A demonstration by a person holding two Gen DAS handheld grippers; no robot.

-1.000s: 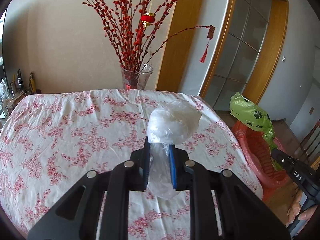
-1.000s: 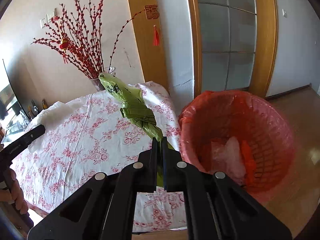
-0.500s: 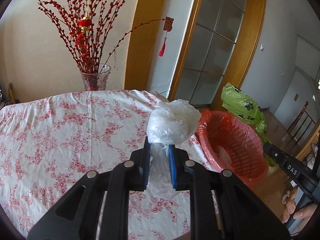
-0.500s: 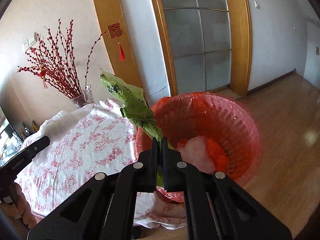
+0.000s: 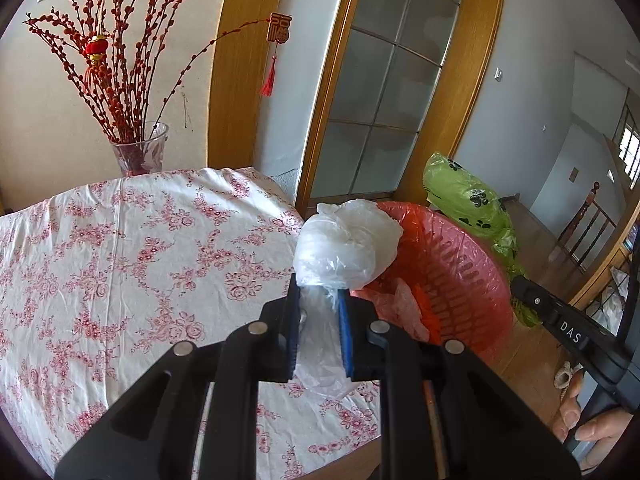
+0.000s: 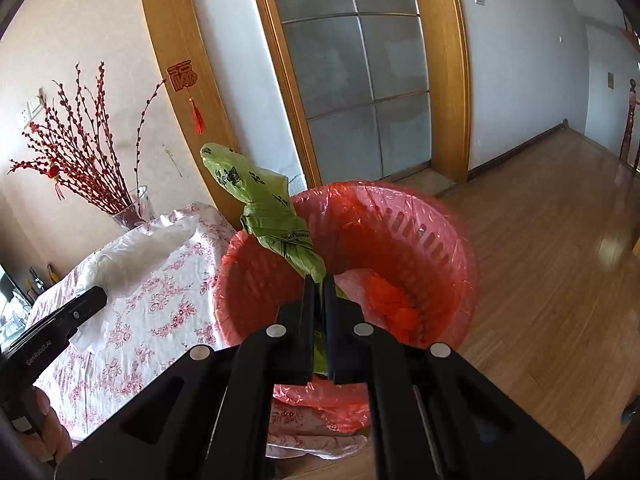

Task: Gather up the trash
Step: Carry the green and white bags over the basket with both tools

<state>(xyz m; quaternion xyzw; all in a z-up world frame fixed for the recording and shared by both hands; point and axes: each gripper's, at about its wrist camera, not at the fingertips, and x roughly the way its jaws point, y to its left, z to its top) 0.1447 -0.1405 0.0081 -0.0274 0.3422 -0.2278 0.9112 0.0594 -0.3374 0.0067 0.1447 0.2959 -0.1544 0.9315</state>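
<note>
White plastic bag [image 5: 344, 246] sat clamped in our left gripper [image 5: 319, 300] beyond the tabletop's [image 5: 120, 240] edge; our right gripper [image 6: 319, 284] pinched the green bag [image 6: 276, 216] over the red bin [image 6: 400, 216].

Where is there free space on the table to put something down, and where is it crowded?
Free: the flowered tablecloth, bare from the glass vase at its far edge to the near edge. Crowded: the table's right edge, where the red basket, white bag and green bag gather.
</note>
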